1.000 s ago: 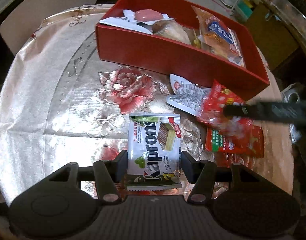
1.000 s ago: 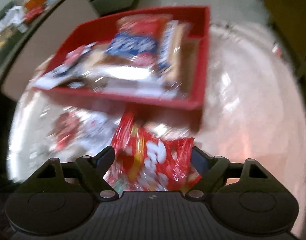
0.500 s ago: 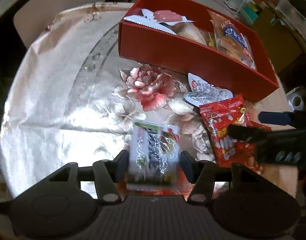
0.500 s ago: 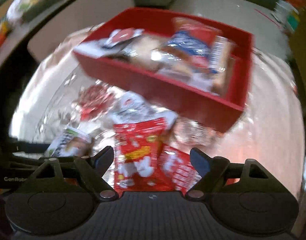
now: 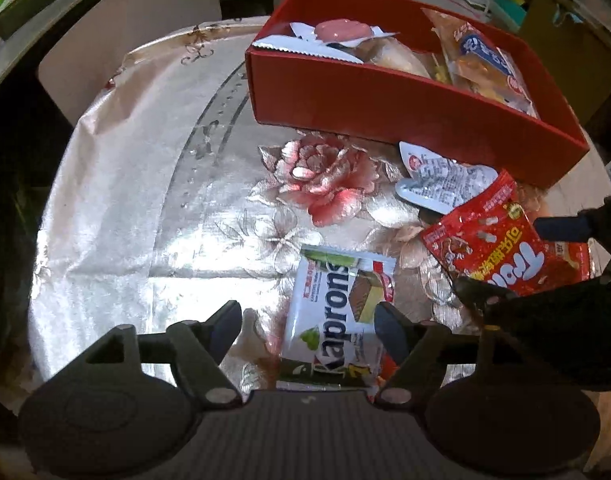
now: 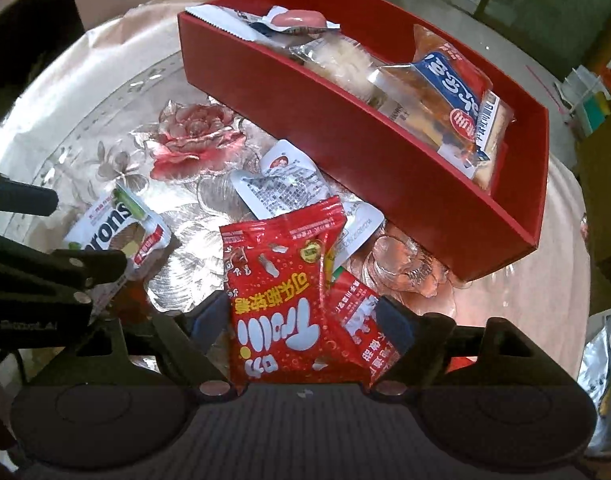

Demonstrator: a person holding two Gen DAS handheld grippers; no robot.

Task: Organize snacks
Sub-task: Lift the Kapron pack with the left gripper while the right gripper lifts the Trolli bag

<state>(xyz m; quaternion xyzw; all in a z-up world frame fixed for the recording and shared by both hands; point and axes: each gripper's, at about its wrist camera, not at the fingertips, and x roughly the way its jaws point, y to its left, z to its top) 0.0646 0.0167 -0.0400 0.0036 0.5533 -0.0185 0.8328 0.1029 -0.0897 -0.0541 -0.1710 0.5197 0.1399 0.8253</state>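
Several snacks already sit in the red box; four remain on the worktop. The left claw, its jaws just opened, straddles the wafer pack without pinching it. The right claw stands apart around the red candy bag, beside a smaller red packet and white sachet.

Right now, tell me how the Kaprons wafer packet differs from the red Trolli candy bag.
The Kaprons wafer packet is white with green trim; the red Trolli candy bag is red with white lettering. The Kaprons wafer packet lies alone on the tablecloth; the red Trolli candy bag overlaps a white sachet and another red packet. Both lie outside the red box, each between open gripper fingers.
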